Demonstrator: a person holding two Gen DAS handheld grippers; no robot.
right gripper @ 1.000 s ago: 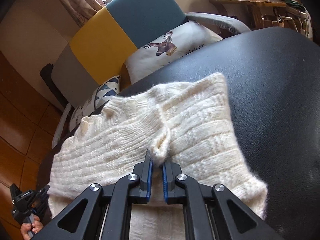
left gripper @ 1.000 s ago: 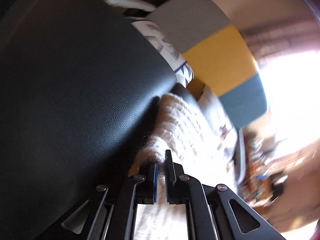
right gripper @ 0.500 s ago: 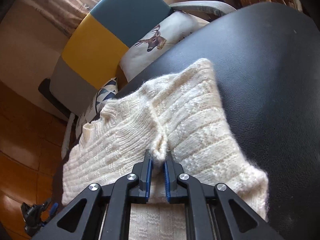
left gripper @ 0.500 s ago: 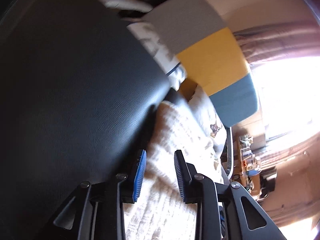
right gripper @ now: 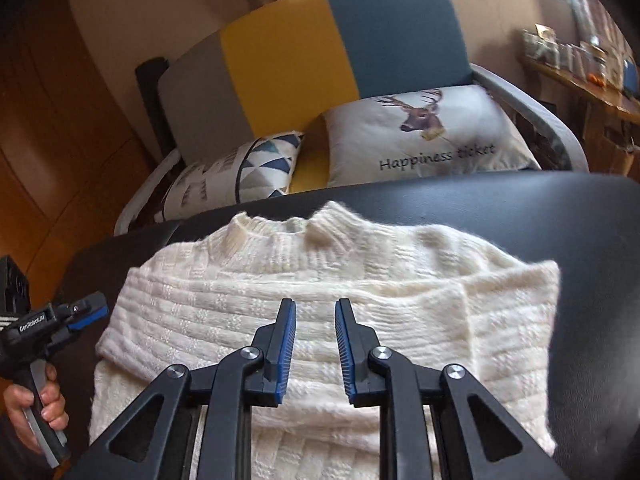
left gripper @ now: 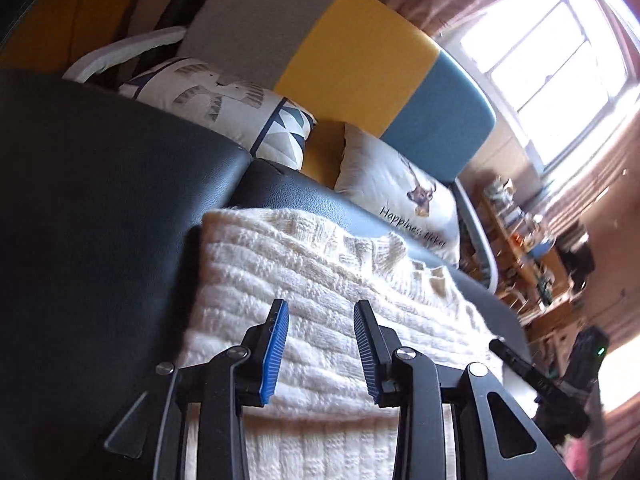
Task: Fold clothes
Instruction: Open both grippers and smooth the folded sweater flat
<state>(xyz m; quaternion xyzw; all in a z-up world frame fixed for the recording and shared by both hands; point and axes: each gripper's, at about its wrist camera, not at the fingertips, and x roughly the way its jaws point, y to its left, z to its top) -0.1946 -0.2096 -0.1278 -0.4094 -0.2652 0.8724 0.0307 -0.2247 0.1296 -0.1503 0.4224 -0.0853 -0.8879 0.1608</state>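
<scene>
Black leather surface (right gripper: 500, 208) – cream ribbed knit sweater (right gripper: 360, 264), folded.

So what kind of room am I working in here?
Most likely a home living room: a tricolour armchair with a deer cushion, a curtained window, and a cream sweater laid on black padding.

Left wrist view: close above the cream sweater (left gripper: 304, 280), looking forward and down along the left gripper (left gripper: 320, 344), frame rolled so the black surface (left gripper: 100, 200) fills the left. Right wrist view: close over the same sweater, level, facing the tricolour chair (right gripper: 340, 52) at top. Shared: sweater, chair, deer cushion (right gripper: 428, 132), triangle cushion (right gripper: 256, 168). Left gripper visible at lower left there.
</scene>
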